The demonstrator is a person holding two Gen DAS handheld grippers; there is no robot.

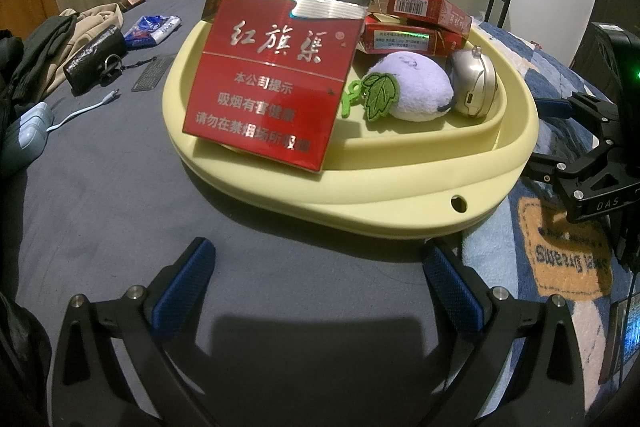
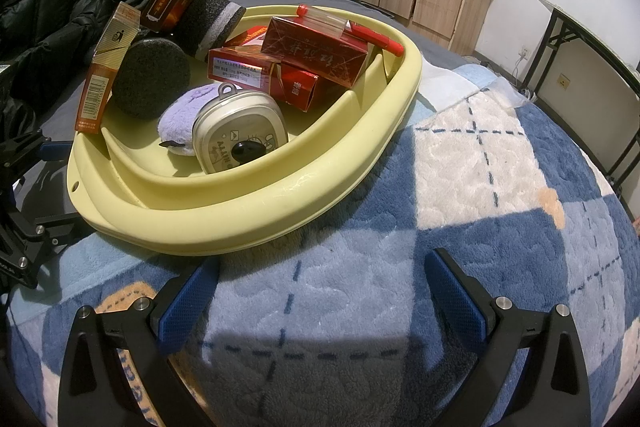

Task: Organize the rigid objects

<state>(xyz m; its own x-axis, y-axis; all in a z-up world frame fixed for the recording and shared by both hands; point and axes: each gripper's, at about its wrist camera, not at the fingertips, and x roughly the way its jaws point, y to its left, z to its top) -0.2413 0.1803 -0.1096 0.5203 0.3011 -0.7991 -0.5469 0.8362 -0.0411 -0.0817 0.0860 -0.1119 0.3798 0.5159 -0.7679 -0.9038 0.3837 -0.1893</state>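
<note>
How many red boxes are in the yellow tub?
3. An open pack leans on the rim of the tub; an upper box is stacked on a lower box behind. More may be hidden.

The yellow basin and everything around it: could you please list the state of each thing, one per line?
Yellow basin: loaded, half on the blanket.
Big red pack: lid flipped open, leaning on the basin's rim.
Stacked red packs: shut, piled crosswise.
Silver case: shut, tilted on edge.
Purple plush: lying in the basin.
Left tongs: open, empty.
Right tongs: open, empty.
</note>
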